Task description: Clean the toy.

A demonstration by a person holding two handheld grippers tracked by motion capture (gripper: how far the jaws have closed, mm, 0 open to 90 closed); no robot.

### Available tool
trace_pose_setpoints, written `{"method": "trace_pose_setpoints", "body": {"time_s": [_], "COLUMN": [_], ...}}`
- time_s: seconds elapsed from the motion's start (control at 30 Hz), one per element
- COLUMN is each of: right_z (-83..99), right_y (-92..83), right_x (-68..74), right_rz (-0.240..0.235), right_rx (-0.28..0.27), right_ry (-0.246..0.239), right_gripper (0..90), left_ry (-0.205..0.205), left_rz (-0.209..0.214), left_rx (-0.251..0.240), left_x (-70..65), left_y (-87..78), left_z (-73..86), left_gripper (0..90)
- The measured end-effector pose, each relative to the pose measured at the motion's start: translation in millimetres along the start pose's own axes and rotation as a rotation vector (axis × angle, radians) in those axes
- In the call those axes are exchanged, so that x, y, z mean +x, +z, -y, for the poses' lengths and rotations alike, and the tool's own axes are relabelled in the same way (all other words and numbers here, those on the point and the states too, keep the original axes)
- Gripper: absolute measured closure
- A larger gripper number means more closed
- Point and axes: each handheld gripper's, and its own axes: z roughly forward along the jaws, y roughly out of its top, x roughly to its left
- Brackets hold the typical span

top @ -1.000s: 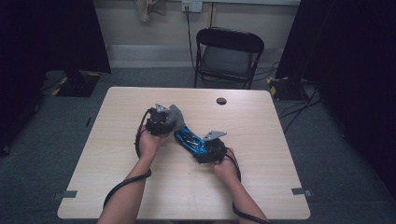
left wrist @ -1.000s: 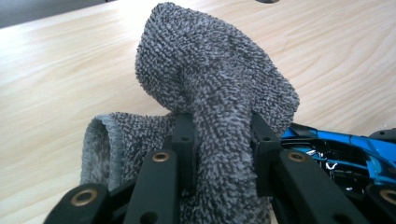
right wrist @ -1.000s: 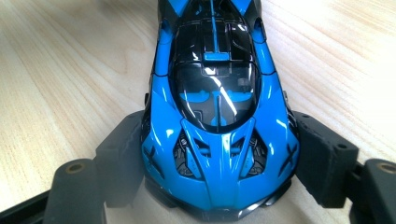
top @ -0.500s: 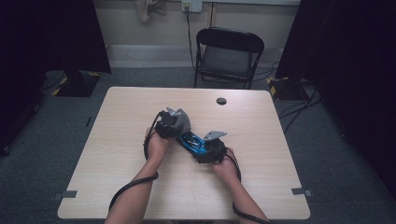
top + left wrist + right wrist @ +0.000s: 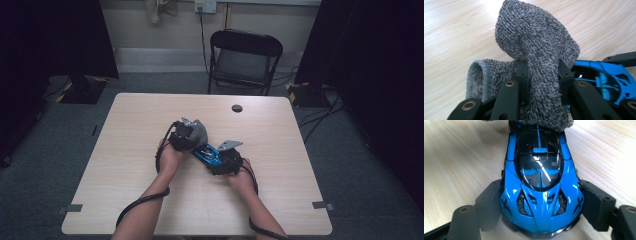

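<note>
1. High view was dim overall; the pale wooden table (image 5: 280,200) was the brightest area, with black curtains at both sides lost in near-total darkness.
2. Soft overhead light, weak shadows under the hands.
3. High view was slightly soft and grainy.
4. Left gripper view was bright; the grey terry cloth (image 5: 536,50) was sharp, and the tabletop washed out at top.
5. Right gripper view: white glare streaks on the glossy blue toy car (image 5: 540,185); near jaws were blurred.

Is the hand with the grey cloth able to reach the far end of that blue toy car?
Probably yes. The left gripper, shut on the grey cloth, already has it draped over the blue toy car's far end, while the right gripper clamps the near end. Nothing stands between.
</note>
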Motion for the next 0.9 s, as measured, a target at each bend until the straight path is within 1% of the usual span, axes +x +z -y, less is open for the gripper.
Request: {"method": "trace_pose_setpoints", "body": {"time_s": [0.07, 0.1, 0.13, 0.17, 0.27, 0.3, 0.33, 0.4, 0.43, 0.57, 0.6, 0.63, 0.7, 0.73, 0.77, 0.87, 0.9], "right_z": [0.0, 0.0, 0.0, 0.0, 0.0, 0.1, 0.1, 0.1, 0.1, 0.1, 0.1, 0.1, 0.1, 0.1, 0.1, 0.1, 0.1], "right_y": [0.0, 0.0, 0.0, 0.0, 0.0, -0.1, -0.1, -0.1, -0.1, -0.1, -0.1, -0.1, -0.1, -0.1, -0.1, -0.2, -0.2], "right_x": [0.0, 0.1, 0.1, 0.1, 0.1, 0.2, 0.2, 0.2, 0.2, 0.3, 0.3, 0.3, 0.2, 0.2, 0.3, 0.3, 0.3], "right_rz": [0.000, 0.001, 0.001, 0.001, 0.001, 0.002, 0.002, 0.002, 0.002, 0.002, 0.002, 0.002, 0.002, 0.002, 0.002, 0.002, 0.002], "right_rx": [0.000, 0.000, 0.000, 0.000, 0.000, 0.000, 0.000, 0.000, 0.000, 0.000, 0.000, 0.000, 0.000, 0.000, 0.000, 0.000, 0.000], "right_ry": [-0.001, 0.000, 0.000, 0.000, 0.001, 0.001, 0.001, 0.001, 0.001, 0.001, 0.001, 0.001, 0.001, 0.001, 0.001, 0.001, 0.001], "right_gripper": [26.1, 26.1, 26.1, 26.1, 26.1, 26.1, 26.1, 26.1, 26.1, 26.1, 26.1, 26.1, 26.1, 26.1, 26.1, 26.1, 26.1], "left_ry": [0.015, 0.010, 0.010, 0.025, 0.021, 0.028, 0.019, 0.026, 0.028, 0.034, 0.043, 0.043, 0.069, 0.069, 0.077, 0.079, 0.078], "left_rz": [0.014, 0.023, 0.023, 0.022, 0.026, 0.024, 0.029, 0.031, 0.044, 0.056, 0.055, 0.067, 0.066, 0.066, 0.071, 0.069, 0.080], "left_rx": [0.013, 0.011, 0.011, 0.016, 0.012, 0.012, 0.012, 0.013, 0.015, 0.020, 0.020, 0.022, 0.019, 0.019, 0.016, 0.021, 0.018], "left_x": [-2.6, -5.9, -5.9, -8.1, -10.7, -11.3, -11.7, -12.1, -13.2, -17.1, -18.6, -20.7, -26.3, -26.3, -29.0, -30.7, -33.8], "left_y": [0.0, 0.2, 0.2, 0.3, 0.8, 0.6, 0.5, 0.0, -0.7, -1.0, -1.1, -0.9, 0.0, 0.0, 0.7, 0.4, 0.9], "left_z": [-0.5, -1.6, -1.6, -2.3, -2.3, -2.2, -2.0, -1.6, -1.5, -2.6, -3.3, -3.7, -4.4, -4.4, -4.4, -4.9, -4.8], "left_gripper": [69.7, 69.6, 69.6, 69.6, 69.6, 69.6, 69.6, 69.6, 69.6, 69.6, 69.6, 69.6, 69.6, 69.6, 69.6, 69.6, 69.6]}}
